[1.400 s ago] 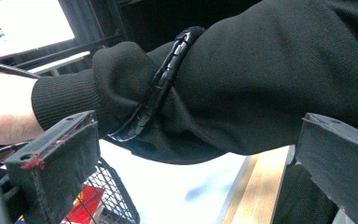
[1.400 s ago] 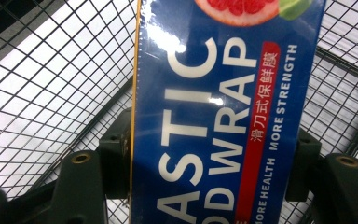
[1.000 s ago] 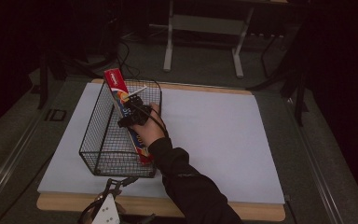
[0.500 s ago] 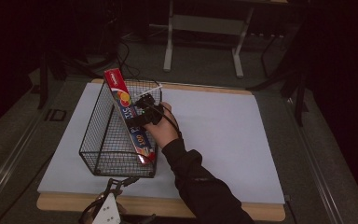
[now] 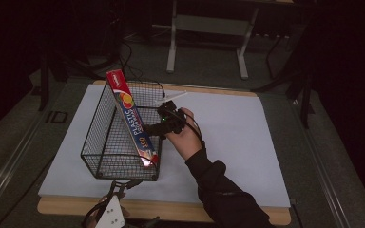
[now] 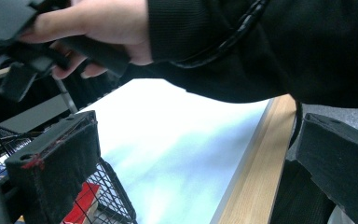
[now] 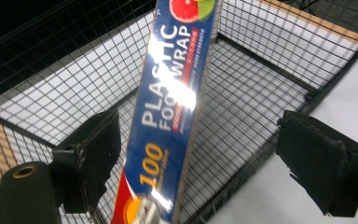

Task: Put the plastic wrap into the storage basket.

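White table (image 5: 247, 142): wire basket (image 5: 105, 152) holds tilted plastic wrap box (image 5: 134, 121).

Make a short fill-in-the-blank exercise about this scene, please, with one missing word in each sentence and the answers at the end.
1. The plastic wrap box leans inside a black wire ____.
2. The number printed on the box is ____.
3. The right gripper has its jaws ____, one on each side of the box.
4. The basket stands on a ____ sheet on the table.

Missing words: basket; 100; open; white
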`<state>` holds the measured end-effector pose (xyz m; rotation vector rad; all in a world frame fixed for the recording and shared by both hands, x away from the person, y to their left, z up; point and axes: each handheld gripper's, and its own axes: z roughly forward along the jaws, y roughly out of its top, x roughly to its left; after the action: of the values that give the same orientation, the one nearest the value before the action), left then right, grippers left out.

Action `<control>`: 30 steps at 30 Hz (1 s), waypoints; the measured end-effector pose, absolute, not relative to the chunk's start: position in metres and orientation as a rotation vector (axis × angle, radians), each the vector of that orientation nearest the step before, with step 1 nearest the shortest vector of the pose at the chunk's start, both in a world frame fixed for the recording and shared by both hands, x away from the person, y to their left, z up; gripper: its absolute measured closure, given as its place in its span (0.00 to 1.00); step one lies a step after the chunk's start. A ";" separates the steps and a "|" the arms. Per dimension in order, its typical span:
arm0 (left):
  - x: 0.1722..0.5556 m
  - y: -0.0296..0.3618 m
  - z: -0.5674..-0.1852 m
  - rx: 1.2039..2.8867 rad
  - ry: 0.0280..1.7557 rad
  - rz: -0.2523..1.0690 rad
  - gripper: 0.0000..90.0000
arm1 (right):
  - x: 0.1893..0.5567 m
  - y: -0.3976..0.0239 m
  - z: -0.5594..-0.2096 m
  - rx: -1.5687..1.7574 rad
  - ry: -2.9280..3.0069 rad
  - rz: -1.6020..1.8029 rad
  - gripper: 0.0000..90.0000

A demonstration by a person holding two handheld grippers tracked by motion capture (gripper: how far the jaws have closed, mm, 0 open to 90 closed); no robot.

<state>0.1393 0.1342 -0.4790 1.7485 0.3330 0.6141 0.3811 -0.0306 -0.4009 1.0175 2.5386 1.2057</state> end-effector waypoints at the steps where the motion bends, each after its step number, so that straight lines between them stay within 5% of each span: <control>1: 0.139 0.134 -0.479 1.747 0.333 0.615 0.00 | 0.379 -0.034 -0.401 1.021 2.538 1.212 0.16; 30: 0.140 0.132 -0.480 1.760 0.334 0.618 0.00 | 0.339 -0.141 -0.445 1.090 2.498 1.222 0.16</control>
<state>0.1397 0.1316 -0.4803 1.7602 0.3335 0.6181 0.3393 -0.1415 -0.4454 1.0904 2.4980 1.2222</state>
